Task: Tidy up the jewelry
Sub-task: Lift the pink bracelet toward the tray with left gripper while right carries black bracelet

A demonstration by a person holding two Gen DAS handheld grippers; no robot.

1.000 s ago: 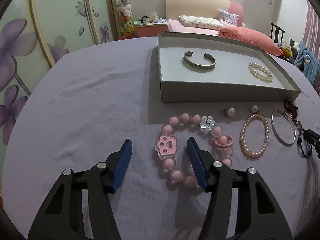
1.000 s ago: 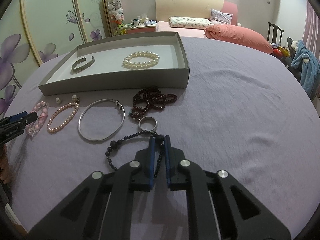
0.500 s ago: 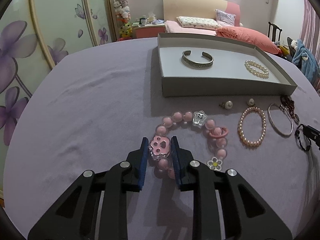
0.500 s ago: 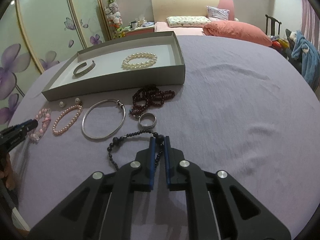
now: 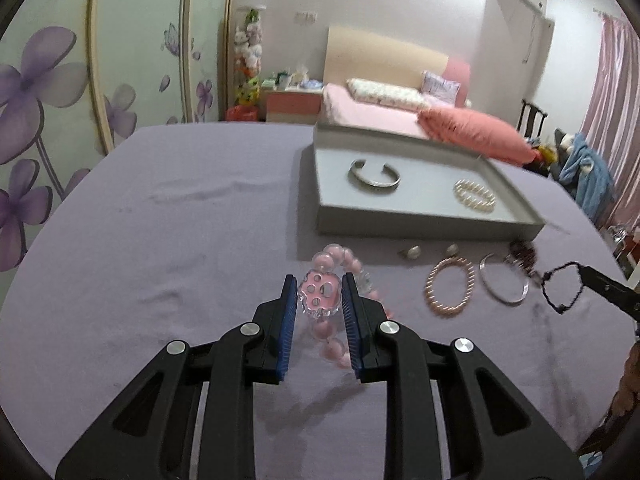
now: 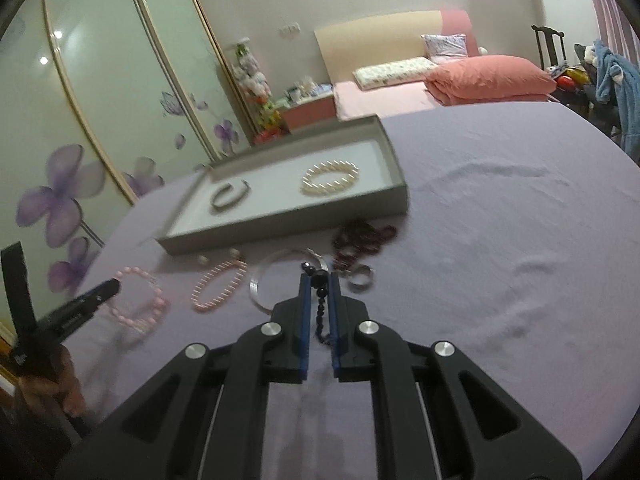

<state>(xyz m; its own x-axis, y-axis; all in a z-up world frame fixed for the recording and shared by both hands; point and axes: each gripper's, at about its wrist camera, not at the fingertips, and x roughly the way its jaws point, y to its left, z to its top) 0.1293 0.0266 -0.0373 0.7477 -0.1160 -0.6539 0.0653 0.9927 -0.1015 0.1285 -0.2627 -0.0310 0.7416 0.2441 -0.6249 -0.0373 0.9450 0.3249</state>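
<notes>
My left gripper (image 5: 319, 295) is shut on the pink paw charm of a pink bead bracelet (image 5: 320, 294) and holds it lifted above the purple cloth; the beads hang below. It also shows in the right wrist view (image 6: 138, 300). My right gripper (image 6: 320, 280) is shut on a black bead bracelet (image 6: 321, 312), lifted off the cloth; it dangles in the left wrist view (image 5: 562, 289). The grey tray (image 5: 420, 224) holds a silver cuff (image 5: 374, 176) and a white pearl bracelet (image 5: 475, 196).
On the cloth in front of the tray lie two pearl earrings (image 5: 412, 253), a pink pearl bracelet (image 5: 450, 287), a silver bangle (image 5: 504, 284), a dark red bead string (image 6: 362, 240) and a silver ring (image 6: 360, 276). A bed stands behind the table.
Both grippers have risen from the cloth, the left lifting the pink bracelet and the right lifting the black bead bracelet. One second ago the left gripper was open around the paw charm.
</notes>
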